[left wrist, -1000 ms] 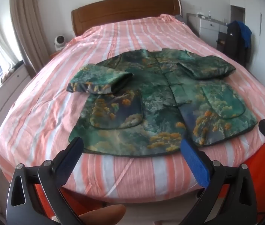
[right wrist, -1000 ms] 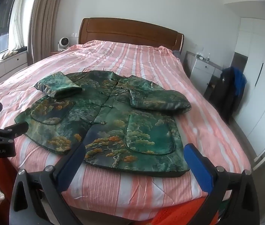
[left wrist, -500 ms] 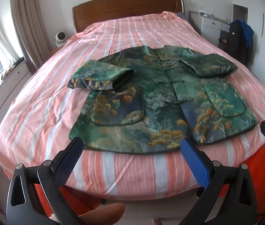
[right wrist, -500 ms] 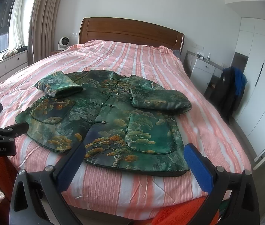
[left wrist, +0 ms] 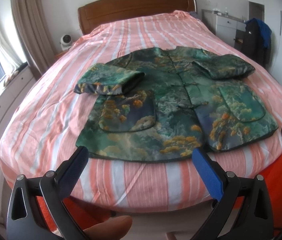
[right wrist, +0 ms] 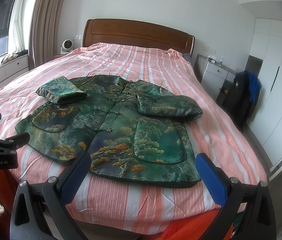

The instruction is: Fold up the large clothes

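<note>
A bed [left wrist: 141, 186] with a pink-and-white striped cover [right wrist: 157, 64] filled most of both views, its brown wooden headboard [left wrist: 137, 6] at the upper centre against a white wall. An orange layer [right wrist: 193, 226] showed under the cover along the near edge at the bottom of the frame.

On the near half of the bed lay the green patterned jacket [left wrist: 171, 108], front up and spread flat, fastened down the middle with small knot buttons. Its hem ran just above the gripper fingers in the lower part of each frame. Both sleeves were folded in over the chest: one sleeve [left wrist: 109, 80] lay at centre left in the left wrist view, the other sleeve [left wrist: 224, 68] at centre right. A rounded patch pocket [right wrist: 159, 142] sat on each lower front panel.

At the left edge of the frames hung a beige curtain [right wrist: 45, 20] beside a window [right wrist: 3, 20]. White wardrobes [right wrist: 276, 80] stood at the right of the right wrist view, with a white dresser [right wrist: 214, 74] nearer the headboard and dark and blue clothing [right wrist: 244, 94] draped next to it. A small white fan [right wrist: 67, 47] sat left of the headboard.

The left gripper [left wrist: 141, 160] was at the bottom of its view, jaws spread wide with nothing between them, short of the jacket's hem and not touching it. The right gripper [right wrist: 143, 167] was likewise wide apart and empty at the bottom of its view, its fingers overlapping the hem in the picture; whether they touched the cloth could not be told.
</note>
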`<state>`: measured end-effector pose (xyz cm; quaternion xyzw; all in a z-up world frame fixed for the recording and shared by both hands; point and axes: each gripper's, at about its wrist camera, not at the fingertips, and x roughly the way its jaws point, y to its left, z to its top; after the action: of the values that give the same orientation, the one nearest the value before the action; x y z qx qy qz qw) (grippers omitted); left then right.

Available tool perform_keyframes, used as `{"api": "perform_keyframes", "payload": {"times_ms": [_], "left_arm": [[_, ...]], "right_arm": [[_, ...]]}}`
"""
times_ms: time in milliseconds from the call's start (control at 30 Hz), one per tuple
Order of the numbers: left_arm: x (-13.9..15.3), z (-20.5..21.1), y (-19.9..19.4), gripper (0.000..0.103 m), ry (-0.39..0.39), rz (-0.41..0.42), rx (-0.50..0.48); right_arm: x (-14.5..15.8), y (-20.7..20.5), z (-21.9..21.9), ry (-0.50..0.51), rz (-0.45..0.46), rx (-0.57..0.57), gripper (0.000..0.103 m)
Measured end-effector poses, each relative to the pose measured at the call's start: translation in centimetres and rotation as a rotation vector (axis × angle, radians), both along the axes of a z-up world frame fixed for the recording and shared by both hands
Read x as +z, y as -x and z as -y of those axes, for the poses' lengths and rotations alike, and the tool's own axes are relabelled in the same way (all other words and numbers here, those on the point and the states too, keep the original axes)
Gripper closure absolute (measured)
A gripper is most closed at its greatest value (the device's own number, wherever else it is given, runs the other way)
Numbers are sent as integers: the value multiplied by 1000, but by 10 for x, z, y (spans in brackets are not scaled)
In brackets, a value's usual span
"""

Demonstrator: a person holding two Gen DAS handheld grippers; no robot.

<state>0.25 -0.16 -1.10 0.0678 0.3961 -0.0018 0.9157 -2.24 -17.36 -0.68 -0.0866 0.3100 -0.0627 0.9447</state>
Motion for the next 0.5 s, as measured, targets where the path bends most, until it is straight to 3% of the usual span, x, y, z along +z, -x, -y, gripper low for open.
{"api": "perform_keyframes", "payload": {"times_ms": [500], "left_arm": [[5,4,5,0,18,12,-29]], "right_arm": [[4,3,9,11,-4,-71,0]]}}
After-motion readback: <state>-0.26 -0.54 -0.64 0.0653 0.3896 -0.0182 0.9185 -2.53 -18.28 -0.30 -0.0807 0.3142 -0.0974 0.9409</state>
